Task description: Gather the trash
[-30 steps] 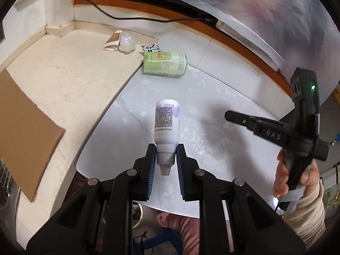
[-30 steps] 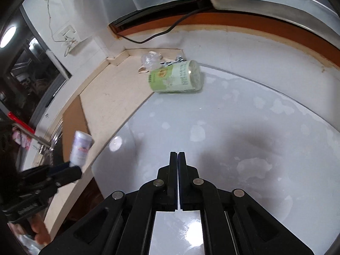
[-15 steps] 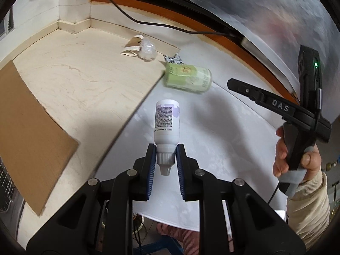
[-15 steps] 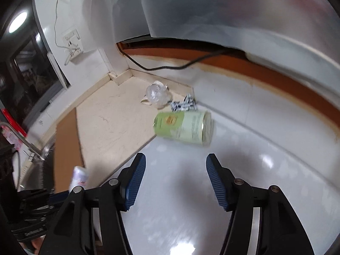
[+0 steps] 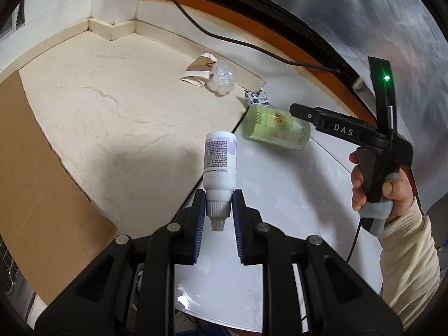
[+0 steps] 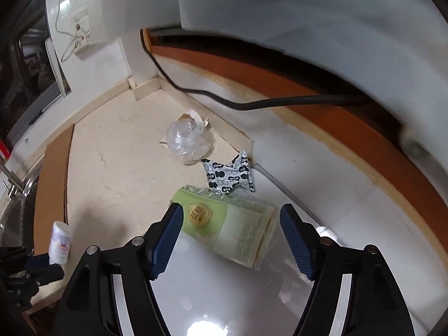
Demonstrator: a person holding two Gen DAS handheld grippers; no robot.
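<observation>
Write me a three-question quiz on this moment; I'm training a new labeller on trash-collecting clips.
1. True or false: the left gripper is empty.
2. What lies between the open right gripper jaws? A) green can B) clear plastic wad C) cardboard sheet
3. Fill in: the patterned wrapper lies just beyond the green ____.

Key:
1. False; it grips the white bottle by its cap end.
2. A, the green can, not yet gripped.
3. can

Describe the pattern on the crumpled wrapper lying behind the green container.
The wrapper is silvery white with small black figure-like prints, clearest in the right wrist view.
</observation>
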